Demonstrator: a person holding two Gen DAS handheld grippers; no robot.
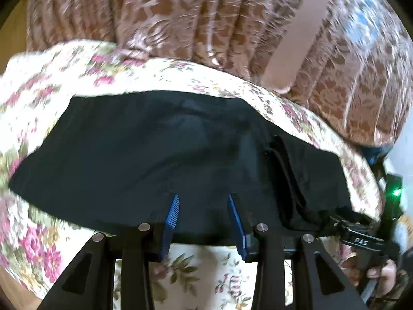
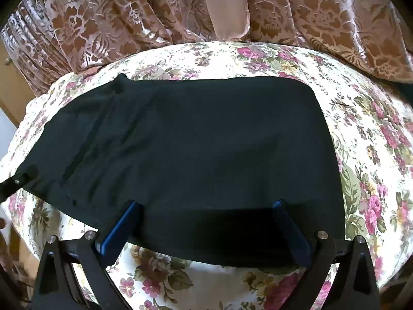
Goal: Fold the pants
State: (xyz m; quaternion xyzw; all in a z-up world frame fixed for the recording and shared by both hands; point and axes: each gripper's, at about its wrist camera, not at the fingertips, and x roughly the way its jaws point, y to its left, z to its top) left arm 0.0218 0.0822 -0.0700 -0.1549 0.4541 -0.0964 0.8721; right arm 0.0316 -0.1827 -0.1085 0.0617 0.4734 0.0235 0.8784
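Note:
Black pants (image 1: 160,149) lie folded flat across a floral bedspread (image 1: 38,85); they also fill the middle of the right wrist view (image 2: 196,139). My left gripper (image 1: 204,201) is open, its blue pads just above the near edge of the pants with nothing between them. My right gripper (image 2: 206,206) is open wide over the near edge of the pants, empty. The other gripper shows at the right edge of the left wrist view (image 1: 361,235), at the pants' right end, and its tip shows at the left edge of the right wrist view (image 2: 15,180).
A brown patterned curtain (image 2: 103,20) with a pink tie-back (image 2: 227,7) hangs behind the bed. The floral bedspread (image 2: 374,142) surrounds the pants. A wooden surface (image 2: 10,98) shows at far left.

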